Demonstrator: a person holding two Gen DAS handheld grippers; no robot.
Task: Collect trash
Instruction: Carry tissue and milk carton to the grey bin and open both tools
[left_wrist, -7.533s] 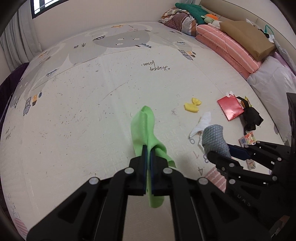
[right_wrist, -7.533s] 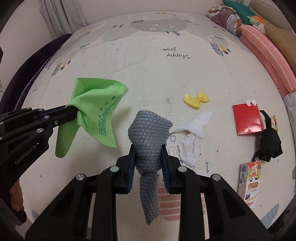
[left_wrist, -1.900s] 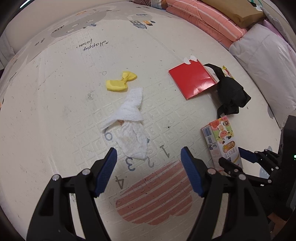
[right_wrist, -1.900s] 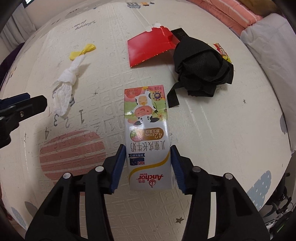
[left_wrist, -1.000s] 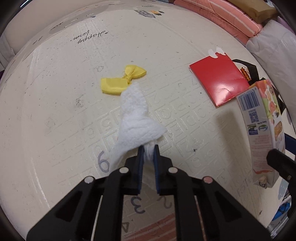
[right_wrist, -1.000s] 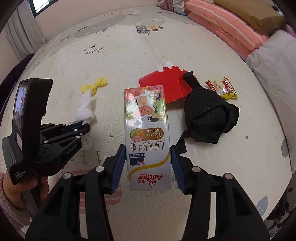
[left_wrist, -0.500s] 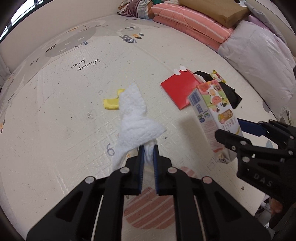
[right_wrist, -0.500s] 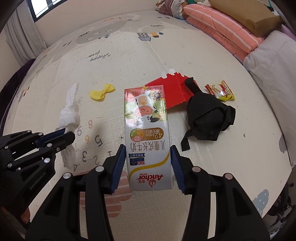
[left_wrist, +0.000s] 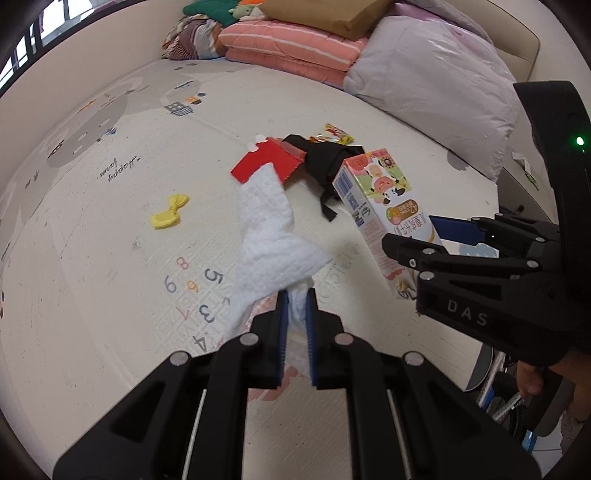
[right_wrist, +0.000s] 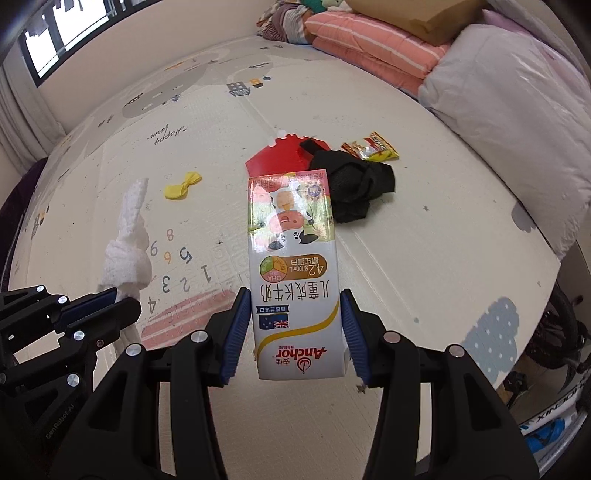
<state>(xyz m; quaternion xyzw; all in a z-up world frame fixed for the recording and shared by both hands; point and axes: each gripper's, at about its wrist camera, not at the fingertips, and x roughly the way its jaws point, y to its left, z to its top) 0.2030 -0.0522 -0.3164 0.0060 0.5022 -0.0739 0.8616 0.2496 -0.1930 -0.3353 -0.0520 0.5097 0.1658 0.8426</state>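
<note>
My left gripper (left_wrist: 295, 314) is shut on a crumpled white tissue (left_wrist: 269, 236) and holds it above the play mat; the tissue also shows in the right wrist view (right_wrist: 127, 251). My right gripper (right_wrist: 295, 328) is shut on a milk carton (right_wrist: 293, 280) and holds it off the mat, to the right of the left gripper; the carton also shows in the left wrist view (left_wrist: 384, 214). On the mat lie a yellow bow (right_wrist: 183, 186), a red paper envelope (right_wrist: 279, 158), a black cloth (right_wrist: 354, 184) and a snack wrapper (right_wrist: 373, 147).
The cream play mat (right_wrist: 424, 258) ends at an edge on the right. Folded pink blankets (right_wrist: 373, 48) and a pale bagged quilt (right_wrist: 517, 110) line the far right side. A bicycle wheel (right_wrist: 554, 417) shows beyond the mat edge.
Both grippers have lifted and swung right with the tissue and the carton. Seconds before, they held a green cloth and a grey cloth.
</note>
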